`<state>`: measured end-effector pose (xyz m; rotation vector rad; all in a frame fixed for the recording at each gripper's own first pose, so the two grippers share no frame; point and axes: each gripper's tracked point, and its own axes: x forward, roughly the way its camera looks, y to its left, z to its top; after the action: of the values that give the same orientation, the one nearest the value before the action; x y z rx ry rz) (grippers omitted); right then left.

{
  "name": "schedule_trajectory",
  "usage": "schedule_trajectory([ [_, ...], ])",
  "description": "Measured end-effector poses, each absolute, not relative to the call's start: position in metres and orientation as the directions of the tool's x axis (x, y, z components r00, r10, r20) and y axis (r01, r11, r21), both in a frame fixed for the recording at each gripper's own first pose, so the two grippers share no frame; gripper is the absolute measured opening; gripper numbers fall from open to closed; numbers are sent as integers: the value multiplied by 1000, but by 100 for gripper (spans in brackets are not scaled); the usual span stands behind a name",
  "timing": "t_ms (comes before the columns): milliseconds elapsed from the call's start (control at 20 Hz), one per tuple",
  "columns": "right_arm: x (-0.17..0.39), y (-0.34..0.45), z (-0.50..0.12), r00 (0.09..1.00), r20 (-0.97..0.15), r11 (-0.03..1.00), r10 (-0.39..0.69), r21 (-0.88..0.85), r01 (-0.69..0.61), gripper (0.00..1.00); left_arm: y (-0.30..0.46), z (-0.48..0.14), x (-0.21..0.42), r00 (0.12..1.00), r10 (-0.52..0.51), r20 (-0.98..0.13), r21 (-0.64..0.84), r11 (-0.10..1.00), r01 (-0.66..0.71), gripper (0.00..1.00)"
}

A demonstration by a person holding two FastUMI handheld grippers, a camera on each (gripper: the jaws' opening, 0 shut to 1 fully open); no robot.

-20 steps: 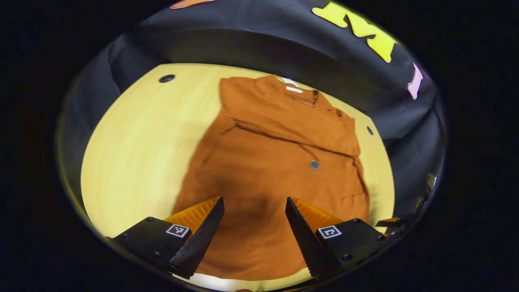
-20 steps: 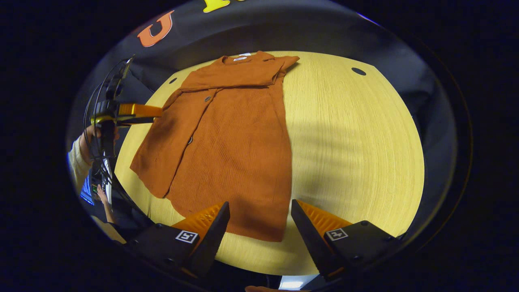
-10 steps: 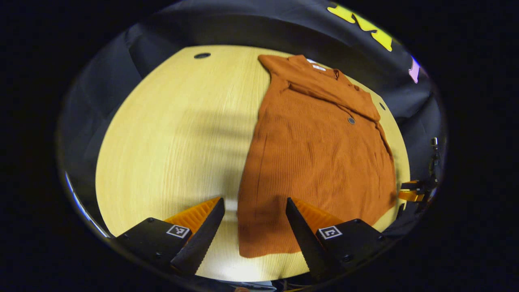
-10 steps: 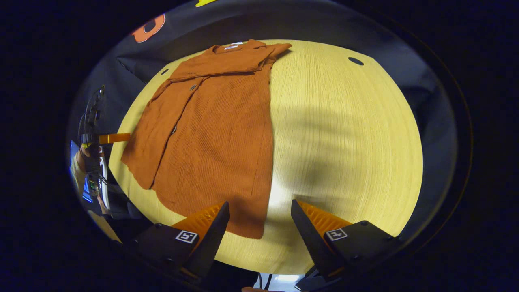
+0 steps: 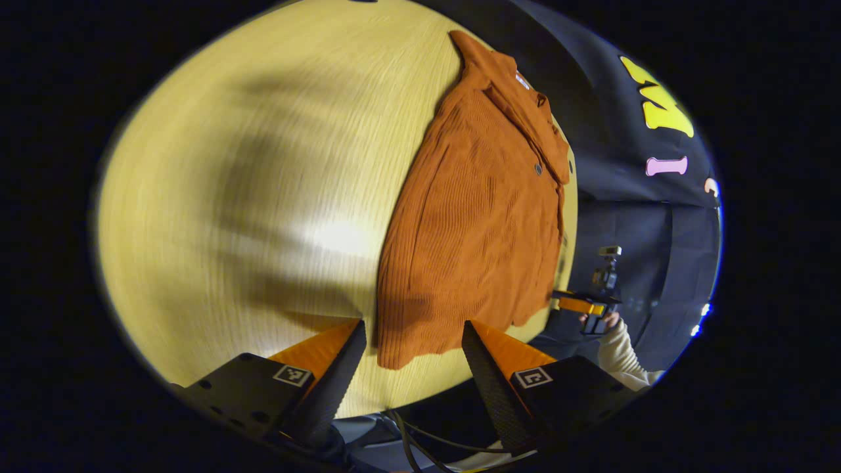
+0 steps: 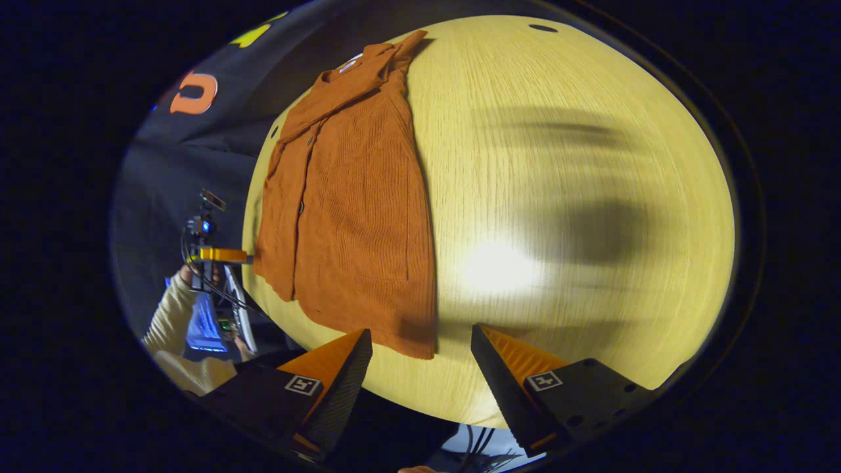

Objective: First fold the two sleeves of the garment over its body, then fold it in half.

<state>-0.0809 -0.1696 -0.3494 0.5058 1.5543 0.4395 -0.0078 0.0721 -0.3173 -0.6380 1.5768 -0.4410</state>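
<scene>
A pale wooden table (image 5: 230,197) with a rounded edge carries the rust-orange ribbed button-front garment (image 5: 473,217), which lies flat with both sleeves folded across its chest and its hem at the near edge. The left gripper (image 5: 410,368) hangs with fingers spread apart above one hem corner, holding nothing. The right gripper (image 6: 420,374) hangs likewise, fingers apart and empty, above the other hem corner.

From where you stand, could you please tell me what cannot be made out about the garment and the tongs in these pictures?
- Garment: the sleeves at its collar end are too bunched and small, in both views, to tell how they lie.
- Wooden table: motion blur smears its surface in both views.
- Right tongs, far off in the left gripper view: too small to judge their gap.
- Left tongs, far off in the right gripper view: likewise.
</scene>
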Motion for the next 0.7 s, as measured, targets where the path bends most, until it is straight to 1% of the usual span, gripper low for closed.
schedule_trajectory([
  [50, -83, -166, -349, -33, -822, 822, 569, 567, 51, 97, 64, -329, -22, -29, -646, -762, -639, 759, -128, 92],
  [100, -83, -163, -349, -44, -824, 825, 564, 563, 45, 97, 100, -328, -13, -30, -663, -748, -655, 744, -130, 91],
  [150, -84, -158, -349, -53, -826, 828, 561, 560, 35, 97, 74, -320, -4, -23, -679, -734, -670, 729, -140, 90],
  [200, -89, -152, -349, -69, -822, 825, 565, 565, 28, 97, 74, -325, -6, -18, -694, -719, -685, 714, -145, 90],
  [250, -94, -147, -349, -85, -819, 822, 568, 568, 22, 93, 76, -316, 2, -11, -709, -705, -700, 698, -150, 90],
  [300, -95, -140, -349, -92, -811, 815, 578, 579, 26, 97, 70, -313, 3, -9, -721, -692, -713, 686, -148, 90],
  [350, -93, -134, -348, -93, -804, 809, 587, 587, 31, 95, 67, -312, 2, -7, -731, -683, -722, 677, -142, 90],
  [450, -89, -128, -348, -87, -795, 799, 601, 598, 53, 94, 63, -312, -1, -15, -742, -670, -736, 667, -116, 90],
  [500, -88, -129, -350, -84, -797, 801, 599, 595, 64, 94, 62, -313, -3, -26, -746, -665, -741, 664, -99, 97],
  [550, -88, -129, -350, -80, -798, 802, 597, 593, 72, 91, 61, -312, -2, -28, -753, -657, -749, 657, -90, 87],
  [600, -87, -130, -350, -75, -798, 801, 598, 592, 84, 89, 63, -315, -2, -31, -749, -662, -745, 661, -90, 87],
  [650, -86, -131, -352, -72, -800, 802, 596, 588, 100, 86, 66, -315, -2, -32, -744, -667, -739, 666, -96, 84],
  [700, -86, -133, -354, -70, -803, 805, 591, 582, 115, 84, 66, -314, -2, -30, -748, -664, -742, 663, -105, 77],
])
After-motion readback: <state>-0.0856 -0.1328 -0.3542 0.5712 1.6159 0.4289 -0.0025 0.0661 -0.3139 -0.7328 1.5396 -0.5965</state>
